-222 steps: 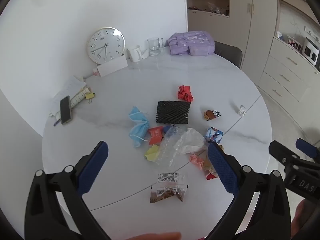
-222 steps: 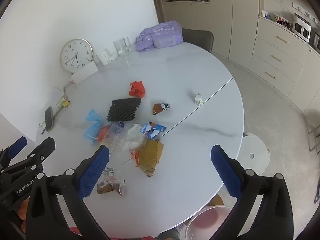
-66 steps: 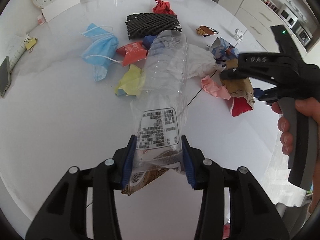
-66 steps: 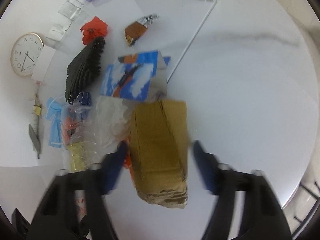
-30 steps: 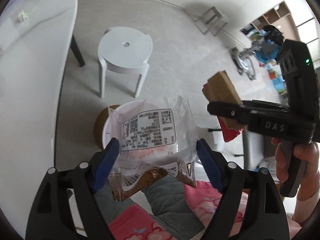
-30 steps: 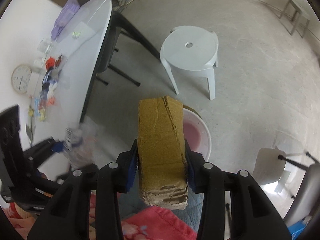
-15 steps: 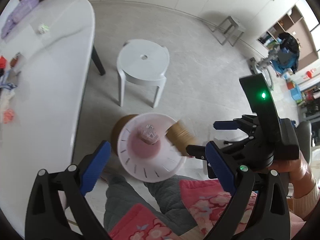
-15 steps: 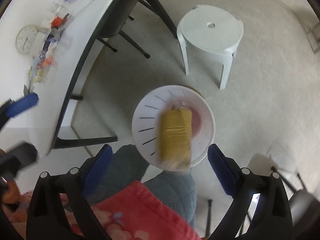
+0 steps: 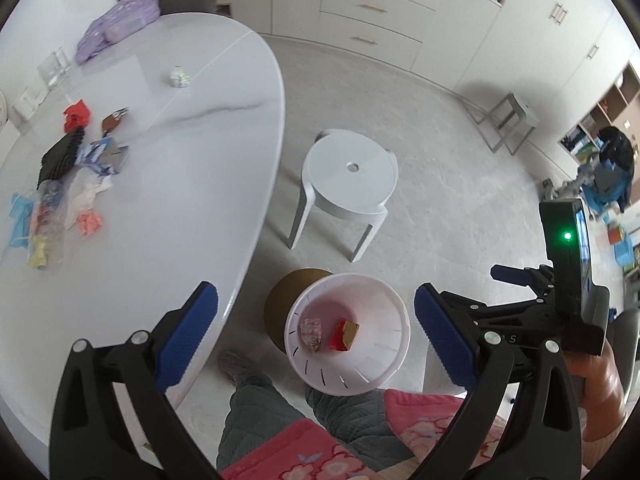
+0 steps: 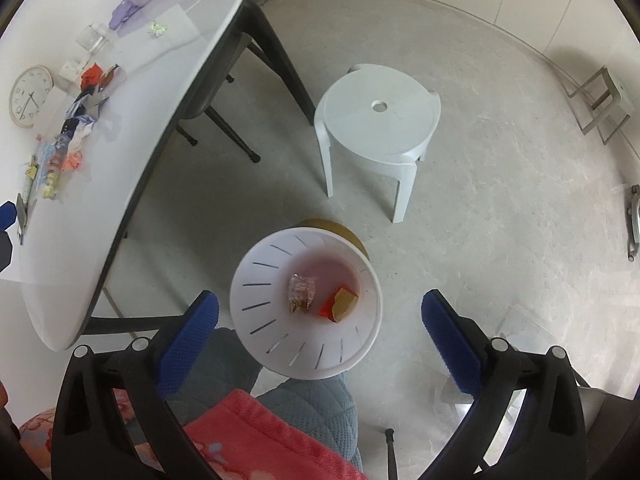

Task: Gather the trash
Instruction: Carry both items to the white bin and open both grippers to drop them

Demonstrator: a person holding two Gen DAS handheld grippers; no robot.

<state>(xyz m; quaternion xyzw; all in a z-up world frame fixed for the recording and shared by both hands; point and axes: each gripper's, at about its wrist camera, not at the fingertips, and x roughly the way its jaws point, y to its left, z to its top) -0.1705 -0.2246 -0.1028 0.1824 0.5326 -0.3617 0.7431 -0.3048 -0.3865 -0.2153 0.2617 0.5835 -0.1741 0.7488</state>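
A white waste bin (image 9: pixel 394 344) stands on the floor beside the table; it also shows in the right wrist view (image 10: pixel 256 296). Inside lie a clear snack wrapper (image 9: pixel 312 330) (image 10: pixel 301 294) and a brown cardboard piece with red (image 9: pixel 345 333) (image 10: pixel 340 303). My left gripper (image 9: pixel 316 336) is open and empty above the bin. My right gripper (image 10: pixel 320 338) is open and empty above the bin too; it shows at the right of the left wrist view (image 9: pixel 520 300). Several pieces of trash (image 9: pixel 80 184) lie on the white table (image 9: pixel 160 216), including a black foam net (image 9: pixel 60 156) and a red wrapper (image 9: pixel 77 114).
A white plastic stool (image 9: pixel 350 176) (image 10: pixel 378 120) stands just beyond the bin. A purple bag (image 9: pixel 120 24) and glasses (image 9: pixel 52 68) sit at the table's far end. A clock (image 10: pixel 30 94) leans on the wall. My knees (image 9: pixel 280 412) are below the bin.
Both grippers have let go; the wrapper and the cardboard piece have dropped and now lie at the bottom of the bin. Both views have swung a little toward the table.
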